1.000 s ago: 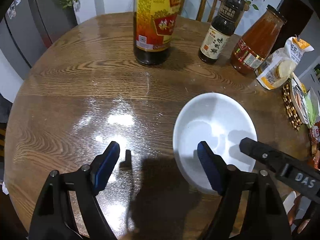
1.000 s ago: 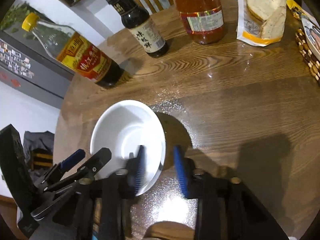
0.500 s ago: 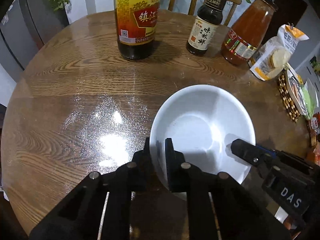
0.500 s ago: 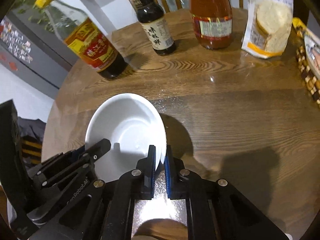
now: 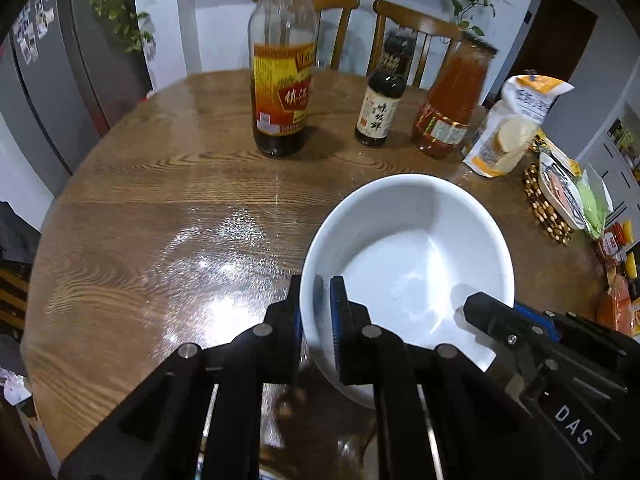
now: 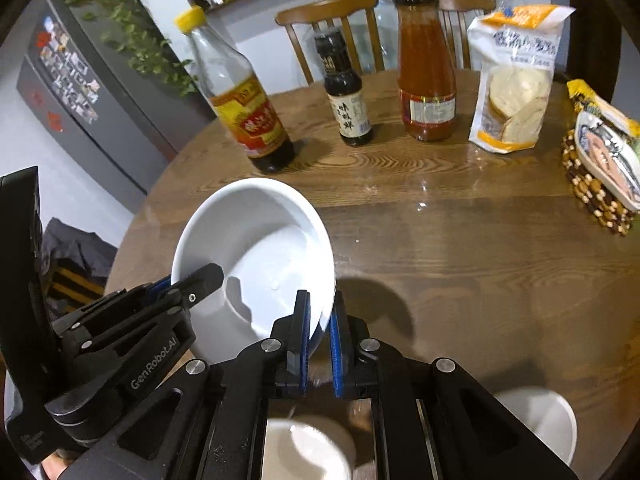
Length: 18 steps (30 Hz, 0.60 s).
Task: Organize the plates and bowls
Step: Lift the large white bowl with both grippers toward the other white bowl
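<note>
A white bowl (image 5: 412, 264) hangs tilted a little above the round wooden table (image 5: 160, 220), held from both sides. My left gripper (image 5: 318, 292) is shut on its left rim, one blue pad inside and one outside. My right gripper (image 6: 320, 304) is shut on the opposite rim of the bowl (image 6: 256, 248), whose shadow falls on the table (image 6: 460, 248). Each gripper shows in the other's view: the right one (image 5: 484, 312) at the bowl's right edge, the left one (image 6: 206, 276) at its left. A second white bowl (image 6: 540, 420) and a white dish (image 6: 312, 448) sit low, near me.
At the table's far side stand a vinegar bottle (image 5: 282, 92), a dark sauce bottle (image 5: 380, 104), an orange sauce bottle (image 5: 452, 108) and a bag of buns (image 5: 508, 136). A beaded mat with food packets (image 5: 556, 200) lies at the right edge. Chairs and a grey fridge stand beyond.
Both grippers went from open beside the bowl to shut on its rim. The bowl then rose off the table and tilted, and both views pulled back and up.
</note>
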Each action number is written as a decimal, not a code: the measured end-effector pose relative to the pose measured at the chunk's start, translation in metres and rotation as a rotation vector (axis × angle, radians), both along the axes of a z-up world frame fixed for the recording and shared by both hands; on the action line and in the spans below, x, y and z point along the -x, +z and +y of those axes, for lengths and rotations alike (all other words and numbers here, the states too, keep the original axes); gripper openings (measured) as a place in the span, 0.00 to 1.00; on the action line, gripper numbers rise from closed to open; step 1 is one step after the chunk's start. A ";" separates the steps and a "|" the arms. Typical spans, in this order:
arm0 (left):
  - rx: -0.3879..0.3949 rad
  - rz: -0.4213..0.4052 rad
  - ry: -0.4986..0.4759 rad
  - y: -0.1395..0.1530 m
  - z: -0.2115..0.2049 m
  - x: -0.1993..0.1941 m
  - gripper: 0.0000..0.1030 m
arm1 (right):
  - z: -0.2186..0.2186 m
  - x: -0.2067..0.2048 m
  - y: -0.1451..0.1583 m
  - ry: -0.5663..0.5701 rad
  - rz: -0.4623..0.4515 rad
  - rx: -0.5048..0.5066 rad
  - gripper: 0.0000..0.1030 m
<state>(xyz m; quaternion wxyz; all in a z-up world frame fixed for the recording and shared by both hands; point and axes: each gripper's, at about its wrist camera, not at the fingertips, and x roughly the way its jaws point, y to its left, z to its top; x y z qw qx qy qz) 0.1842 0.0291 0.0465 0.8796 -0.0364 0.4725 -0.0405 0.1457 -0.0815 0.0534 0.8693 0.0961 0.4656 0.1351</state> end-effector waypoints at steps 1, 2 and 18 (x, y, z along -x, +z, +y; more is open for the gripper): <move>-0.005 -0.010 -0.006 0.003 -0.003 0.006 0.11 | 0.000 0.005 0.003 0.001 -0.013 0.003 0.10; -0.009 -0.020 -0.011 0.006 -0.005 0.011 0.11 | 0.000 0.012 0.006 0.000 -0.025 0.005 0.10; -0.034 -0.131 -0.108 0.040 -0.049 0.093 0.12 | -0.034 0.110 0.035 -0.048 -0.143 0.020 0.10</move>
